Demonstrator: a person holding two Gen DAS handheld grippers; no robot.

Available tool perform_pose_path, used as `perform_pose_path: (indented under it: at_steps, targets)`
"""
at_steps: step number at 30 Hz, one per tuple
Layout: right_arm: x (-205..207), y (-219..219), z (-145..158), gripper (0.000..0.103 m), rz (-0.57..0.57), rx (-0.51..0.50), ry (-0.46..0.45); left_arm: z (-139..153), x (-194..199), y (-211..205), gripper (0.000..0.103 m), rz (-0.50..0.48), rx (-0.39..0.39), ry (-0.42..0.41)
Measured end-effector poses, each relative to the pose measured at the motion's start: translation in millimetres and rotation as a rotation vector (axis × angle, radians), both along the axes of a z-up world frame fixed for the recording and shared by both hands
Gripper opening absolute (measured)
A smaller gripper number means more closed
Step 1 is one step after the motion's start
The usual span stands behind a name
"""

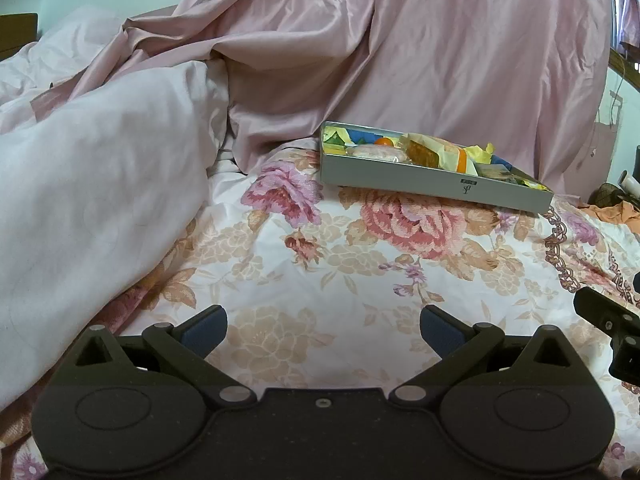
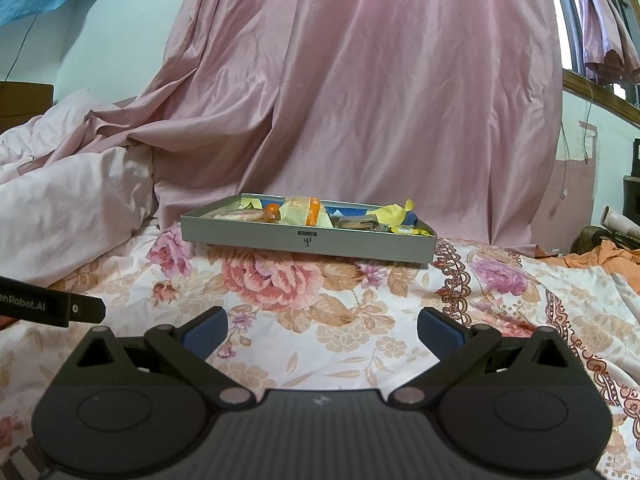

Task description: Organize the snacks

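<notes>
snacks (image 2: 308,211) in tray (image 2: 308,242) | tray on bedspread (image 2: 360,320) | curtain (image 2: 380,80) behind

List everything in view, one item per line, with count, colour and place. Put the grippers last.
tray: one, grey, shallow, on the floral sheet ahead of both grippers.
snacks: several, exact count unclear, mostly yellow and orange wrappers, inside the tray.
floral sheet: one, white with pink and tan flowers, covering the bed.
quilt: one, pale pink, bunched to the left of the tray.
satin drape: one, pink, hanging behind the tray.
orange cloth: one, at the right edge of the bed.
left gripper: one, black with blue pads, open, empty.
right gripper: one, black with blue pads, open, empty.
</notes>
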State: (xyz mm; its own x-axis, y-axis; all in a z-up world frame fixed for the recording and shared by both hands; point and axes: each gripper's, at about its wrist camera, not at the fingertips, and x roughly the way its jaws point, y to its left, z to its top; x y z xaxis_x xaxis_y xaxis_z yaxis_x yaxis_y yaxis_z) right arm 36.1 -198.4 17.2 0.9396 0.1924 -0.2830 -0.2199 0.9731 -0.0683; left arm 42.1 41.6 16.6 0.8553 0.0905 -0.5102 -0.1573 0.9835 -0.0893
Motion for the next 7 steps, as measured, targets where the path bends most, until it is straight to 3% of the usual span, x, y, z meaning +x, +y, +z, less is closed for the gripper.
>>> perform_pose_path:
  at_steps: [7]
  targets:
    - [1.3, -0.3, 0.5, 0.103, 0.003, -0.003, 0.002, 1.1, 0.1, 0.3, 0.102, -0.003, 0.0, -0.002]
